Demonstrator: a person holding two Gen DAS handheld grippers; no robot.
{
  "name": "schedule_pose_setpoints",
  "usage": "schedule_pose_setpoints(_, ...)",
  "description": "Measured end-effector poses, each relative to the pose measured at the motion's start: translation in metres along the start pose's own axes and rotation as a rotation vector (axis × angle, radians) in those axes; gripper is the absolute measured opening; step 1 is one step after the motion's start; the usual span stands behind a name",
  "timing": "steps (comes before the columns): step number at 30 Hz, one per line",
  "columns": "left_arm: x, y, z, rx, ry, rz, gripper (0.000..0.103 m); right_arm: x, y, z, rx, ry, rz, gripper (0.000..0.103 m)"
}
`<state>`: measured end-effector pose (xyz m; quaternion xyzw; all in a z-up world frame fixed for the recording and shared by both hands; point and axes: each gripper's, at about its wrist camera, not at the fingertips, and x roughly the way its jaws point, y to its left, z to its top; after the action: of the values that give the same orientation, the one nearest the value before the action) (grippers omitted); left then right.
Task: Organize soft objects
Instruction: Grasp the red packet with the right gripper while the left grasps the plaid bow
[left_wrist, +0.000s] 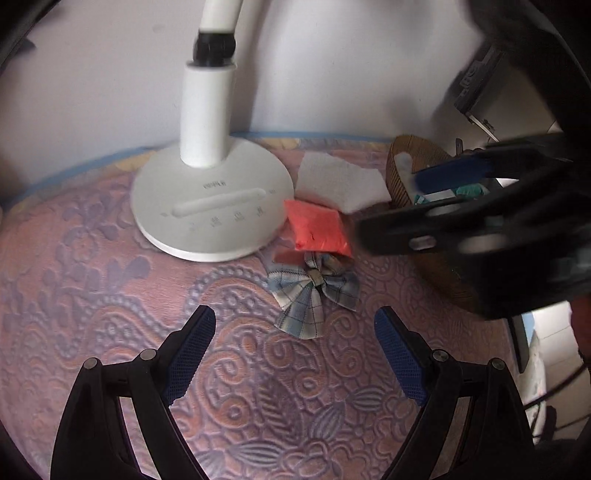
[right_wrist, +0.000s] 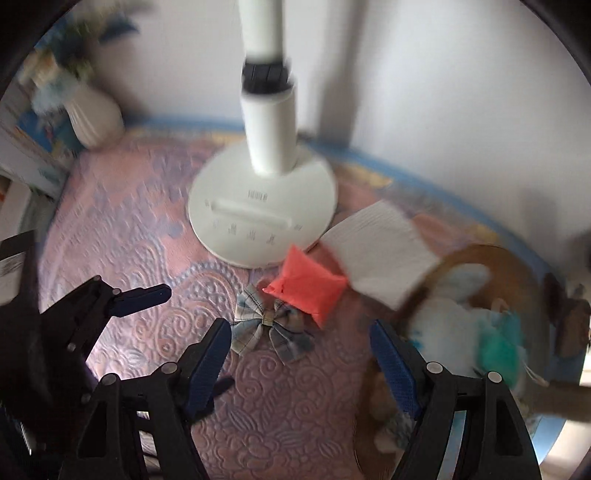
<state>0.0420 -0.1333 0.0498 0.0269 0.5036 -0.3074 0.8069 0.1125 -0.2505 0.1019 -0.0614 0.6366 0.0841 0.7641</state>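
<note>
Pink embossed cloth (left_wrist: 110, 295) covers the table against a pale wall.

Ribbed white vase (right_wrist: 94, 116) stands far left; the smooth white lamp base (left_wrist: 212, 203) sits mid-table. Just right lie a red pouch (left_wrist: 317, 229), a plaid fabric bow (left_wrist: 314, 291) and a white folded cloth (left_wrist: 338, 181), then a woven basket (right_wrist: 517, 266) of soft things. Left gripper (left_wrist: 295, 328) and right gripper (right_wrist: 301, 343) both stand spread, empty, over the bow.

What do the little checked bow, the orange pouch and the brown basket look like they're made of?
Bow: woven plaid cloth, matte; pleats and a check weave show.
Orange pouch: probably thin fabric with a soft filling, slightly puffed; blur leaves this open.
Basket: apparently woven or ribbed wood-like fibre, going by the fine brown ridges on its wall.
</note>
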Motion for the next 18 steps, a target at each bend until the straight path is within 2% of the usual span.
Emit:
schedule_pose_setpoints(4, 0.013, 0.007, -0.004, -0.031, -0.004, -0.038, 0.086, 0.037, 0.005, 0.015, -0.08, 0.082, -0.054, 0.076)
schedule_pose_setpoints(7, 0.022, 0.007, -0.003, -0.04, 0.0, -0.048, 0.086, 0.057, 0.002, 0.021, -0.098, 0.124, -0.056, 0.076)
schedule_pose_setpoints(14, 0.045, -0.006, 0.008, 0.028, 0.004, -0.015, 0.086, 0.081, 0.0, 0.031, -0.128, 0.158, -0.041, 0.076)
schedule_pose_setpoints(16, 0.047, -0.008, 0.01, 0.033, -0.009, -0.019, 0.085, 0.084, -0.004, 0.034, -0.132, 0.16, -0.036, 0.07)
schedule_pose_setpoints(18, 0.048, -0.009, 0.012, 0.032, -0.024, -0.01, 0.073, 0.084, -0.008, 0.036, -0.129, 0.157, -0.032, 0.066)
